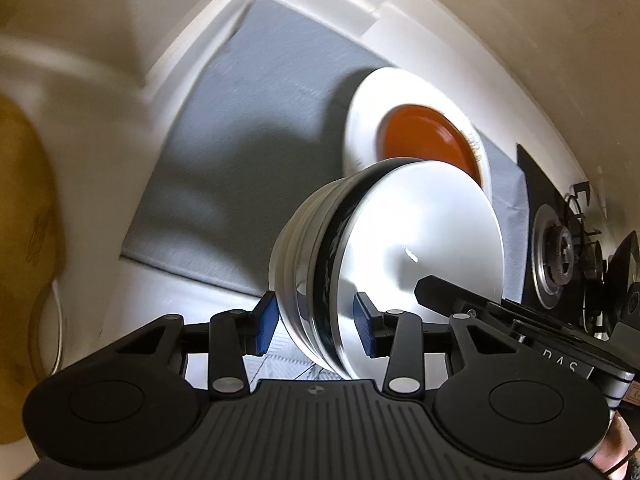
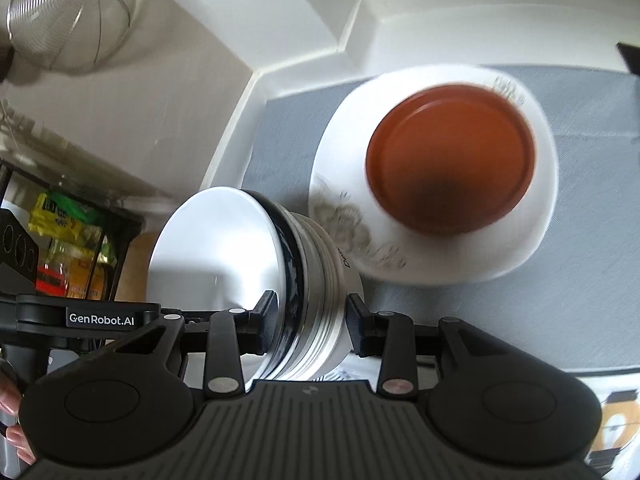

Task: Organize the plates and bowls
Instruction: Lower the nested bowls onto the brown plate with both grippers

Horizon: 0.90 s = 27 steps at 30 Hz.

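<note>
A stack of nested bowls, white with a dark blue band, is held tilted in the air between both grippers. My left gripper is shut on one side of the stack's rim. My right gripper is shut on the opposite side of the bowl stack. Beyond it a brown plate lies on a white plate on the grey mat. The same brown plate and white plate show in the left wrist view.
The grey mat covers a white counter with raised white edges. A gas stove burner is at the right. A wire strainer hangs at the upper left, and a rack with packets stands at the left.
</note>
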Tool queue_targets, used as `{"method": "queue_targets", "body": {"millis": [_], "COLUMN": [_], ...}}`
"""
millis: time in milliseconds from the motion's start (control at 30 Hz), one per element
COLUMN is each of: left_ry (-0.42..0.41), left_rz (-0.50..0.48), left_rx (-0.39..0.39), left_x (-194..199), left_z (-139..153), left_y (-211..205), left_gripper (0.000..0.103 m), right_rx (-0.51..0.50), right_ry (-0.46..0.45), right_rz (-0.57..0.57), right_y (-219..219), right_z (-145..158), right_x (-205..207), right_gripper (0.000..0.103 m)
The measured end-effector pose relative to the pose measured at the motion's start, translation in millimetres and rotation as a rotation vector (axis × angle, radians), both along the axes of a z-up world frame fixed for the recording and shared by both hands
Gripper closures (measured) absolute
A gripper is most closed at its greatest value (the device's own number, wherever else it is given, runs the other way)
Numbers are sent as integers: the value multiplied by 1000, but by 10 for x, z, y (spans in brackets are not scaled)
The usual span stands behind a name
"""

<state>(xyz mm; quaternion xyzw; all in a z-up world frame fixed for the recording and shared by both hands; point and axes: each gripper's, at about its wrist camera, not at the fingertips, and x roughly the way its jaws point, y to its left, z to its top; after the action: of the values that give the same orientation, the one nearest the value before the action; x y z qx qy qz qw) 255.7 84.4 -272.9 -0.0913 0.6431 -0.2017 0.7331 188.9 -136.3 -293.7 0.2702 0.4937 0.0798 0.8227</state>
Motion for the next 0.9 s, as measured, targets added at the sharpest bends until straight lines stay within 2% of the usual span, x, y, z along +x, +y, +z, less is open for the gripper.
{"method": "queue_targets", "body": {"millis": [267,533,900], "left_ry": [-32,-63,-39], "left_rz": [-48,-81,-110], "left_rx": [-22,-21,-24], "left_x": [241,500,808], "left_z": [171,304,141], "left_y": [-359,-748,-1172], "left_gripper": [59,59,58], "right_rx": [-30,-27,-41], "right_ry": [-41,-51,-27], "right_rz": [-54,-110,-141], "right_y": [-345,-718,-1126], "right_z": [225,316,209], "right_x": [156,409,694], "right_gripper": [62,62,62]}}
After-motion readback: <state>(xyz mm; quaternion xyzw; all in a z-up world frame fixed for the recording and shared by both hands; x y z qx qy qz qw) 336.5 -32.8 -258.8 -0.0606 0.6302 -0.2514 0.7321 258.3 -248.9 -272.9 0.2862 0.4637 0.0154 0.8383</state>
